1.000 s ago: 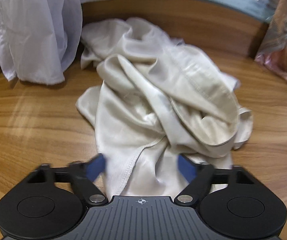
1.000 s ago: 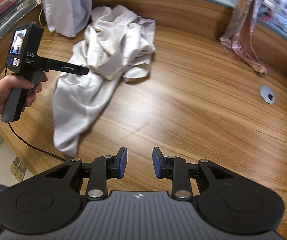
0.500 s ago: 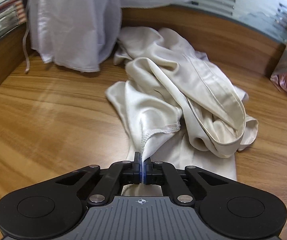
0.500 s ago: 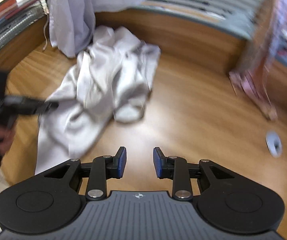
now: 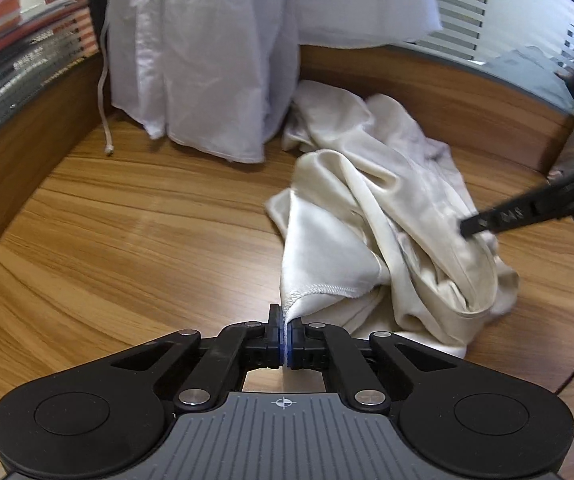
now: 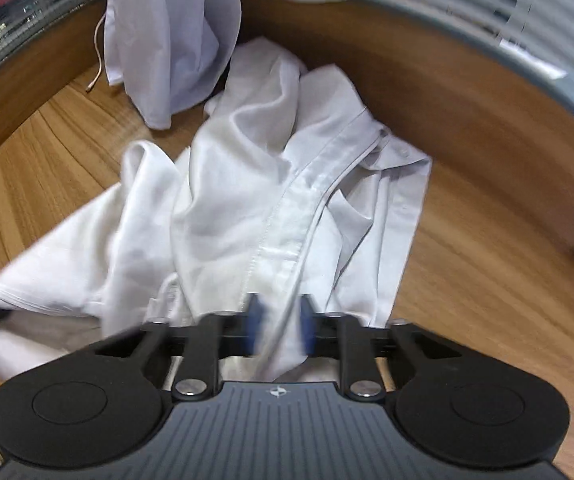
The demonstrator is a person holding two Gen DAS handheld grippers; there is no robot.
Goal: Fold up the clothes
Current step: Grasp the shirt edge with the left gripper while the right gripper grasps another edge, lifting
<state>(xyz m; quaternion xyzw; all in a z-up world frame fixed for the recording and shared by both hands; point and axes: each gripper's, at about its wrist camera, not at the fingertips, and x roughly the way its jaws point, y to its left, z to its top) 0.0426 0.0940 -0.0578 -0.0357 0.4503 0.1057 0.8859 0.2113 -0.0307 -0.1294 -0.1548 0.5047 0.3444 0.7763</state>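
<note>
While left gripper (image 5: 286, 334) pinches shirt (image 5: 371, 240), right gripper (image 6: 279, 326) straddles it.

The left gripper (image 5: 286, 334) is closed on a stitched hem corner of the cream garment (image 5: 371, 236), which lies crumpled on the wooden worktop (image 5: 127, 232) near its back edge. The right gripper (image 5: 527, 212) reaches over the garment's right side.

Shirt (image 5: 371, 216): cream, satin sheen; reads whiter in right view. Hanging cloth (image 5: 207, 60) at 12 o'clock: pale lilac-white. Table (image 5: 127, 240): brown, streaked wood grain. Gripper (image 5: 286, 338): black, blue pads. Cord (image 5: 103, 92) at 10 o'clock: white.
</note>
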